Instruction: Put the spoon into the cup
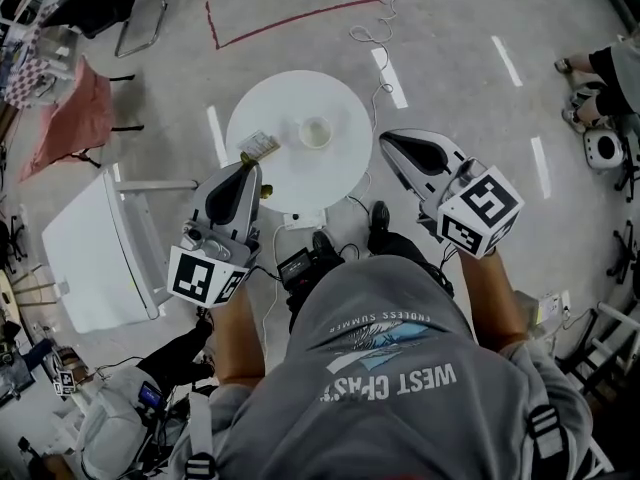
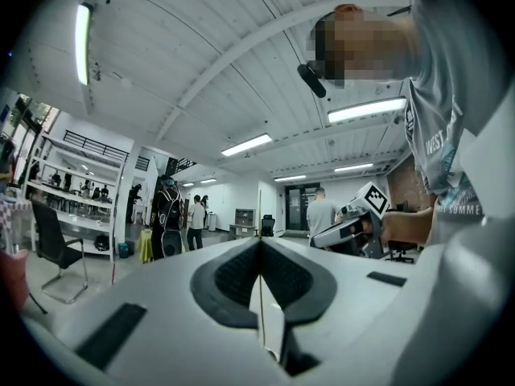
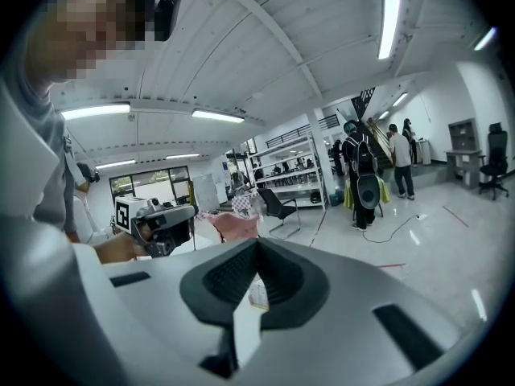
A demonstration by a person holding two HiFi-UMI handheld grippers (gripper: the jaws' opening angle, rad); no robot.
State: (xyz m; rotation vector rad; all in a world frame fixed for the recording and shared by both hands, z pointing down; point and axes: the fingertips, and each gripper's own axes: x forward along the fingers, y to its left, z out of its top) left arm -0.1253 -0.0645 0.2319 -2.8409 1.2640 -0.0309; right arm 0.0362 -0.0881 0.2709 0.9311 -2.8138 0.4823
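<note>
Head view: a round white table point(image 1: 290, 103) stands on the grey floor ahead of the person in a grey printed shirt point(image 1: 390, 368). A small white cup point(image 1: 316, 132) stands upright on it, slightly right of centre. A small flat striped item point(image 1: 258, 147) lies near the table's left rim; whether it is the spoon cannot be told. The white left gripper point(image 1: 250, 166) points at that rim, its tip just beside the striped item. The white right gripper point(image 1: 384, 138) is off the table's right edge, apart from the cup. Left gripper view: the left gripper's point(image 2: 260, 241) dark pads meet at the tip with nothing between them; the right gripper point(image 2: 354, 225) shows beyond. Right gripper view: the right gripper's point(image 3: 257, 244) jaws likewise meet at the tip, empty; the left gripper point(image 3: 157, 223) appears at left.
</note>
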